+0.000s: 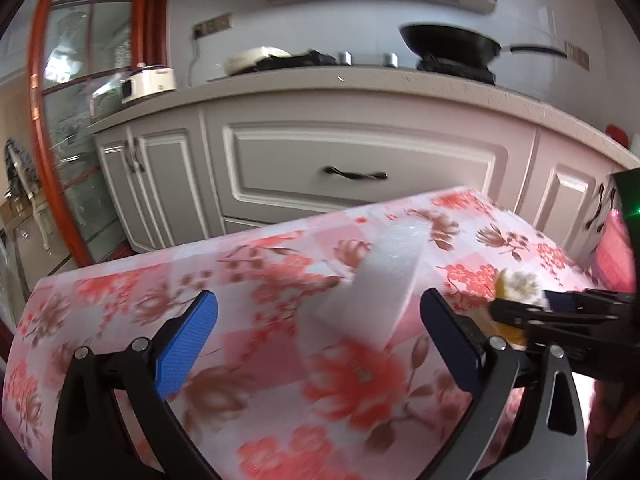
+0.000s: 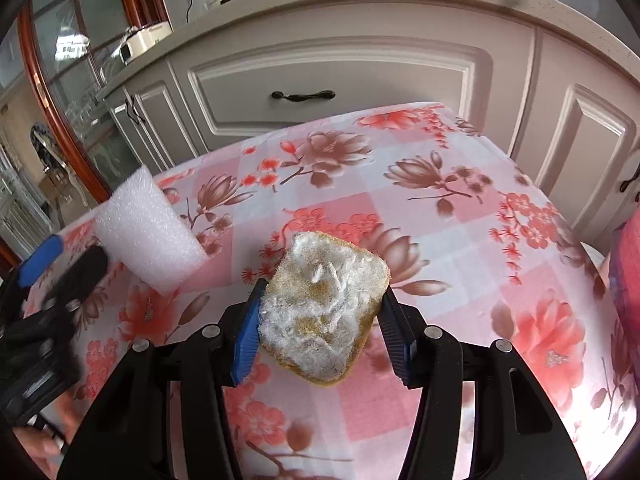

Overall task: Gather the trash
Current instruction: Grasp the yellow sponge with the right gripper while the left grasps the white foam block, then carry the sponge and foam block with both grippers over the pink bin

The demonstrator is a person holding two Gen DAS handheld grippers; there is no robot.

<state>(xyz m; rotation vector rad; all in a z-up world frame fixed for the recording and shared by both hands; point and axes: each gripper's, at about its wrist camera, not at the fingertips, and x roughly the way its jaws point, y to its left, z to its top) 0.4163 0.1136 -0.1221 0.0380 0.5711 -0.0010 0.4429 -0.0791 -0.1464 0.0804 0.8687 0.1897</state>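
Your right gripper (image 2: pixel 320 312) has its pads pressed on the worn sponge (image 2: pixel 324 304). The white foam block (image 1: pixel 376 284) lies on the floral tablecloth (image 1: pixel 248 360) dead ahead between your left gripper (image 1: pixel 320 340) fingers, spread wide, long axis running away from you.

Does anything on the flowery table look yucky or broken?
Yes. The yellow sponge between the right gripper jaws looks worn out: its top is matted with frayed white fuzz. A white foam block also lies loose on the tablecloth, ahead of the open left gripper. Nothing looks spilled.
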